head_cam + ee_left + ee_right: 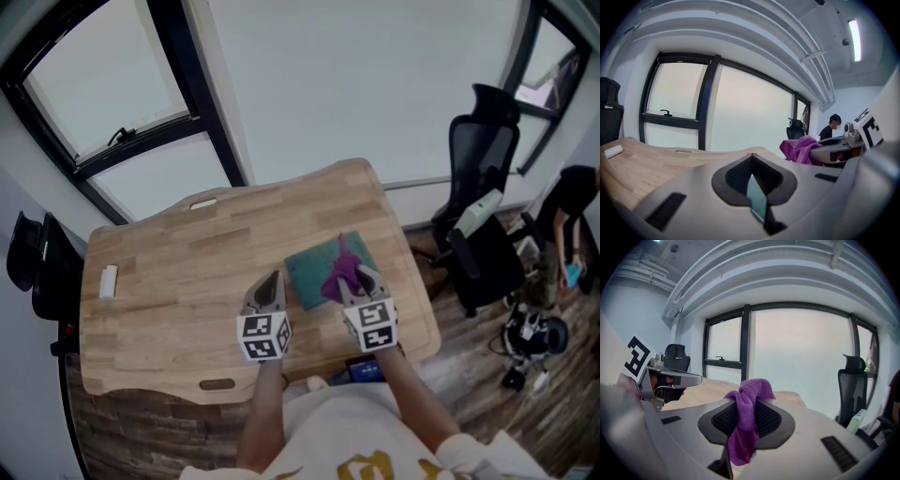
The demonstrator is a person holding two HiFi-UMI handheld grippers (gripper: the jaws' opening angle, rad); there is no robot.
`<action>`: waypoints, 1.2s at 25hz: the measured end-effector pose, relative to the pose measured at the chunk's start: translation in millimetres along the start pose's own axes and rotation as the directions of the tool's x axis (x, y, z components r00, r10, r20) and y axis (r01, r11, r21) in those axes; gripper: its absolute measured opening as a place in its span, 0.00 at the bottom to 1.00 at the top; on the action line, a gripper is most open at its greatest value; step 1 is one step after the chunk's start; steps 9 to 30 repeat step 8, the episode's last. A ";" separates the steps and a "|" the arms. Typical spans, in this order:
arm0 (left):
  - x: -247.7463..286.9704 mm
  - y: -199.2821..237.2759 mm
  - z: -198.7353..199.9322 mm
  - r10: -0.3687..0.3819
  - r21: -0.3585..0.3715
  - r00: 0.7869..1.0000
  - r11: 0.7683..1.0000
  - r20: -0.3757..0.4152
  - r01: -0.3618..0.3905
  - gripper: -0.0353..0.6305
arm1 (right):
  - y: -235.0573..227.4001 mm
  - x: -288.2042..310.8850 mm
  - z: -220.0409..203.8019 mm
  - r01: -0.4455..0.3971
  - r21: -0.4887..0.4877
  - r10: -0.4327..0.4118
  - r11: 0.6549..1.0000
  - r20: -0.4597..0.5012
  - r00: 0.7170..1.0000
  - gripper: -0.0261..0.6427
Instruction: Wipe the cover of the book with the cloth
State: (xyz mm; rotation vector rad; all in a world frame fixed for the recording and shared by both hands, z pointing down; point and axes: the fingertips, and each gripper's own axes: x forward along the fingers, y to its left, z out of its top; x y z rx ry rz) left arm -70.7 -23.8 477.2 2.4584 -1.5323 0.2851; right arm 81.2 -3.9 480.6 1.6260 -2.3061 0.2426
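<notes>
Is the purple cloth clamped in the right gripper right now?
Yes, the purple microfibre cloth is pinched in the right gripper, bunched above its pads and hanging below them.

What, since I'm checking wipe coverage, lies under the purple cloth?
The teal book on the wooden table lies under the cloth, which the right claw pinches. The cover patch beneath the cloth is hidden.

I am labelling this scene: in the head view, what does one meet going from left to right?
Black chair → small white block → left gripper → teal book → office chair → person. The purple cloth and right gripper overlap the book, so omitted.
</notes>
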 end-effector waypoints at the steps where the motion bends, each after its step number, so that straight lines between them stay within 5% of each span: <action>1: -0.6 0.3 -0.3 0.001 0.001 1.000 1.000 0.000 -0.001 0.06 | -0.2 -0.5 0.4 -0.001 0.000 0.001 1.000 0.000 1.000 0.15; 30: -3.7 4.0 0.7 0.013 -0.006 1.000 1.000 0.003 -0.013 0.06 | -1.9 -2.0 0.1 0.002 -0.001 -0.002 1.000 -0.001 1.000 0.15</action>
